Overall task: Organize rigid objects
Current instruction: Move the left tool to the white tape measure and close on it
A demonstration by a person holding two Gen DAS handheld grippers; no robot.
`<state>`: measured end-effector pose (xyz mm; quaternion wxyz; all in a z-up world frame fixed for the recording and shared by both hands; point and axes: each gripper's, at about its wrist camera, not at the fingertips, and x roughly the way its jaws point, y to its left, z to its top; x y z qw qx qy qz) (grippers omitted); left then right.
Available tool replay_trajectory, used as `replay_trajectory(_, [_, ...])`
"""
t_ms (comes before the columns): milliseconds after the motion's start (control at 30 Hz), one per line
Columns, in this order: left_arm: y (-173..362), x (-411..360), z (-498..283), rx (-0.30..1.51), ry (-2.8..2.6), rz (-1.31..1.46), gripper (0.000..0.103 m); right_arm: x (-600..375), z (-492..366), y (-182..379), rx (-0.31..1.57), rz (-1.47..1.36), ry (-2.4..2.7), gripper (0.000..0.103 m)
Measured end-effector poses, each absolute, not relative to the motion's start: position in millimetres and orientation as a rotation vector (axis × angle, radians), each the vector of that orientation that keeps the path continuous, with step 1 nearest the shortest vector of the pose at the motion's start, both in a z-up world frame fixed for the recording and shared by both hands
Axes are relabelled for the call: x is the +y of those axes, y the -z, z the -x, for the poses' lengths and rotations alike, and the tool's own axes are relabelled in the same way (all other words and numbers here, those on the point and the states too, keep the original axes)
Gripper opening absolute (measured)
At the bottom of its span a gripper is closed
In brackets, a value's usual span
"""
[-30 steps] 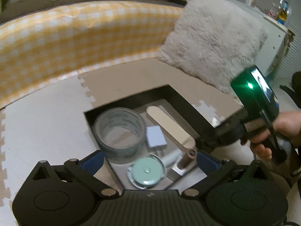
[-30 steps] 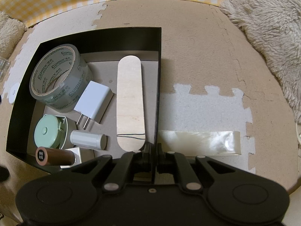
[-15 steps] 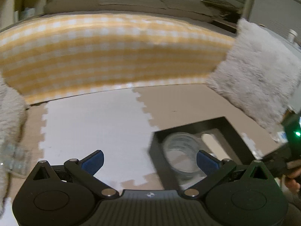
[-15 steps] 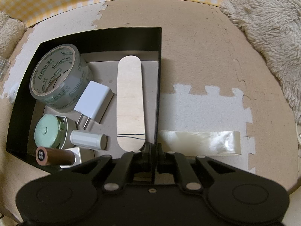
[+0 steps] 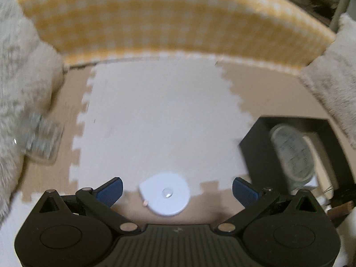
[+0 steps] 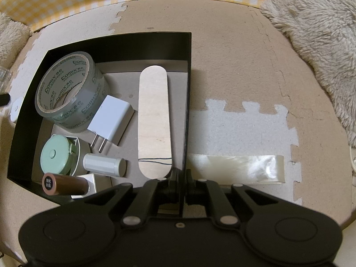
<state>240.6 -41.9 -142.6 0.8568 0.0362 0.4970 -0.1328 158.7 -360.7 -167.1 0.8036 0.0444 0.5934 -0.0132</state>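
My right gripper [image 6: 180, 175] is shut on the right wall of the black box [image 6: 188, 71] near its front corner. Inside the box lie a clear tape roll [image 6: 71, 95], a white charger [image 6: 111, 120], a flat wooden stick [image 6: 154, 120], a green round case [image 6: 57, 155], a white cylinder [image 6: 104, 164] and a brown tube [image 6: 64, 183]. My left gripper [image 5: 177, 191] is open and points down at a white round disc [image 5: 165, 197], which lies on the floor mat between its blue pads [image 5: 109, 191]. The pads do not touch it. The box [image 5: 255, 155] shows at the right edge of the left wrist view.
A shiny cream ribbon strip [image 6: 235, 171] lies on the mat right of the box. A clear plastic object [image 5: 40, 142] rests against a fluffy cushion [image 5: 20, 77] on the left. Another fluffy cushion [image 6: 316, 22] sits at the right. A yellow checked border [image 5: 169, 17] runs along the back.
My left gripper has swung left, away from the box, and dropped lower; the white disc now lies between its open fingers. The right gripper and the box have not moved.
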Motion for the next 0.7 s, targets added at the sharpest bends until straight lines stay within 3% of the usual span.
replay_trajectory(267, [162.3, -40.5, -241.1, 1.036, 0.27, -0.103, 0.103, -361.6, -159.0, 167.2, 1.272, -0.095, 0.028, 0.007])
replay_trajectory(633, [168.3, -44.9, -243.3, 1.052, 0.249, -0.176, 0.06, -362.4, -160.0, 167.1, 1.272, -0.094, 0.027, 0.007])
replay_trajectory(700, [167.6, -43.6, -244.3, 1.053, 0.25, -0.174, 0.06, -362.5, -160.1, 167.3, 1.272, -0.095, 0.027, 0.007])
